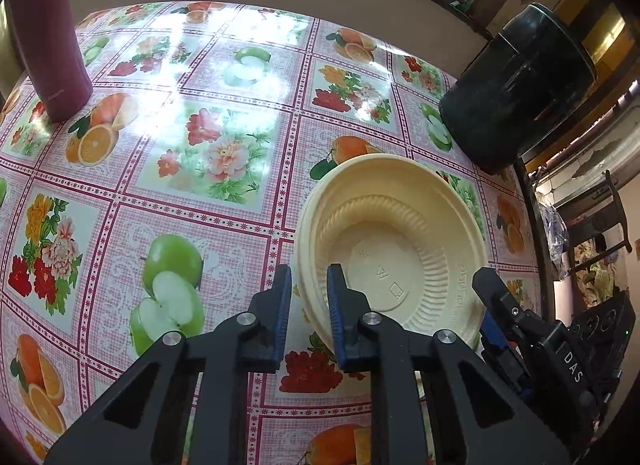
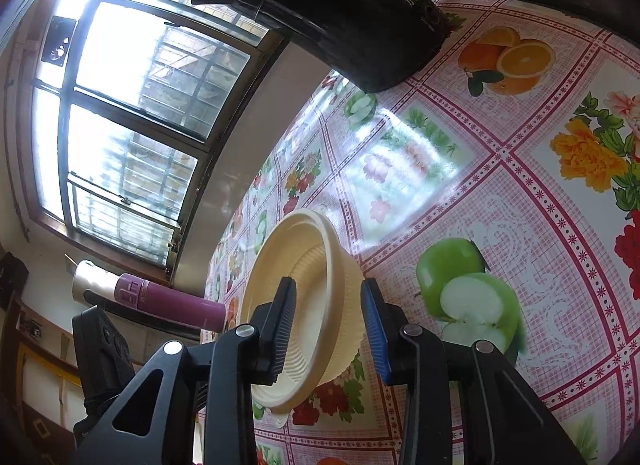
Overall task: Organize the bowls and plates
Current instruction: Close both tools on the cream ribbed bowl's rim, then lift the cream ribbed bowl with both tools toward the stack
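Blue-padded left gripper (image 1: 309, 293) was clamped on the near-left rim of the cream bowl (image 1: 394, 249): one finger outside the wall, the other inside the cavity, rim pinched between them. You had the bowl sitting at about 1 o'clock from that claw, opening tipped toward your camera, base markings readable.

Right gripper (image 2: 328, 325) straddled the opposite rim of the same bowl (image 2: 304, 289). Its left pad sat inside the cavity, its right pad outside the ribbed wall. Jaws were partly closed; the outer pad showed a thin gap to the wall, so I read that side as not yet gripping, though contact on the inner pad can't be ruled out.

From the right wrist view the bowl was on edge, tilted with the rim running 12 to 6 and the mouth facing 9 o'clock. It looked like more than one nested piece; a second lip showed at the bottom, count unclear.

Outward: floral tablecloth (image 1: 168, 169) underneath, purple flask (image 1: 48, 37) at 10 o'clock, black cooker (image 1: 516, 93) at 2 o'clock, both well apart from the bowl.

Judgement: left hand carried the load, so right needed to finish closing before any lift.
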`<state>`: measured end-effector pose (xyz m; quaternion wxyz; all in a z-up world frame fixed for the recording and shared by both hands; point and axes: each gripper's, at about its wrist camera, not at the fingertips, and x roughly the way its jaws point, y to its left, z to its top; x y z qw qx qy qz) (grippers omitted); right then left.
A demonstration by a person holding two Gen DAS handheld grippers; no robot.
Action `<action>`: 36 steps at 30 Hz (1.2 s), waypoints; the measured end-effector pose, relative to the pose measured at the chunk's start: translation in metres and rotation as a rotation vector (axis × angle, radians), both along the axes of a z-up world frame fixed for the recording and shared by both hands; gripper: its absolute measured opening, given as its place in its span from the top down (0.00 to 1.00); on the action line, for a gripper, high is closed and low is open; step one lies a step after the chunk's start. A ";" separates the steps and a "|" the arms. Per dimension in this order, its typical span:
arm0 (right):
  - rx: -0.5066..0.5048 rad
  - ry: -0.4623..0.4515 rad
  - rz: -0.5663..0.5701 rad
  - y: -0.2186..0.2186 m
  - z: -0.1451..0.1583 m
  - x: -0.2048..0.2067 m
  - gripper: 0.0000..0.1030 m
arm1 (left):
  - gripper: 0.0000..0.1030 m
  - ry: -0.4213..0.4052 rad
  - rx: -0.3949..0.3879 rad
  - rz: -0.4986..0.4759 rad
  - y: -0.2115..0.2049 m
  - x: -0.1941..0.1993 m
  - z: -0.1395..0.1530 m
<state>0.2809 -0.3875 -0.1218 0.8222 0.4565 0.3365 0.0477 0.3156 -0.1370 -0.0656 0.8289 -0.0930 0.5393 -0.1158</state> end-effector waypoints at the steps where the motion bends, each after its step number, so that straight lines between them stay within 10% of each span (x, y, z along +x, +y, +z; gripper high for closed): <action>1: -0.005 0.004 -0.003 0.001 0.000 0.000 0.69 | 0.87 0.003 -0.004 0.000 0.000 0.000 -0.001; 18: -0.050 0.016 -0.025 0.000 0.000 -0.002 0.91 | 0.88 -0.011 -0.030 -0.012 0.001 -0.005 -0.001; 36: -0.072 0.018 0.019 0.022 0.018 -0.029 0.92 | 0.88 -0.078 0.009 -0.012 0.023 -0.047 0.015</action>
